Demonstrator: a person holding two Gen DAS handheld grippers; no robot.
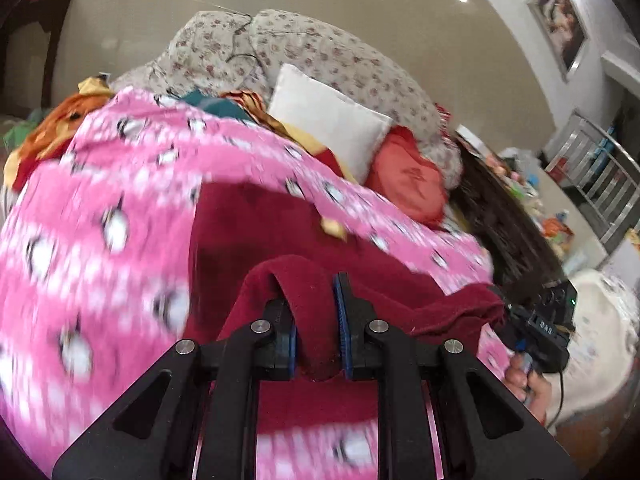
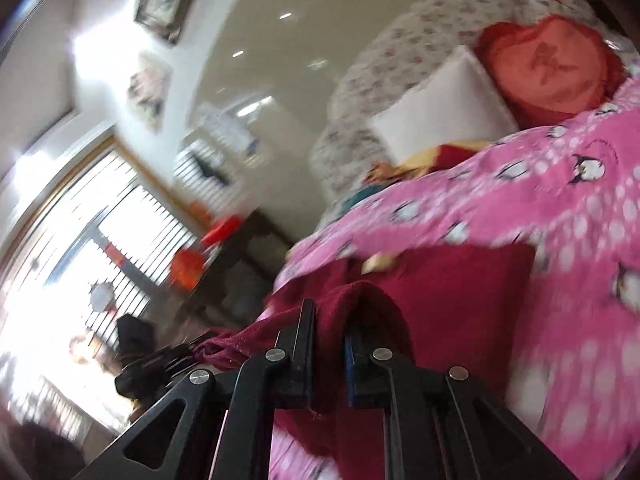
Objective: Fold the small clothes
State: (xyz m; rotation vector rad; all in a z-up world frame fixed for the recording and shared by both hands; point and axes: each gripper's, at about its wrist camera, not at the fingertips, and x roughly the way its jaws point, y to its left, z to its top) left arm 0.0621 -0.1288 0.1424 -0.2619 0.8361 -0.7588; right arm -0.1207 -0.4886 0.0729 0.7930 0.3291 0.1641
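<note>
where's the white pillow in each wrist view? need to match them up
Left wrist: white pillow sits upper centre, leaning on the floral bedding, left of the red cushion.
Right wrist: white pillow is upper right, with the red cushion above and right of it.
Shared landmark: the maroon garment on the pink penguin blanket, low in both views.

Bare pink penguin blanket (image 1: pixel 120 184) fills the left and lower left of the left wrist view, open for passage. Across the upper middle, a white pillow (image 1: pixel 332 120), a red heart cushion (image 1: pixel 408 176) and piled clothes (image 1: pixel 60 128) block the way.
</note>
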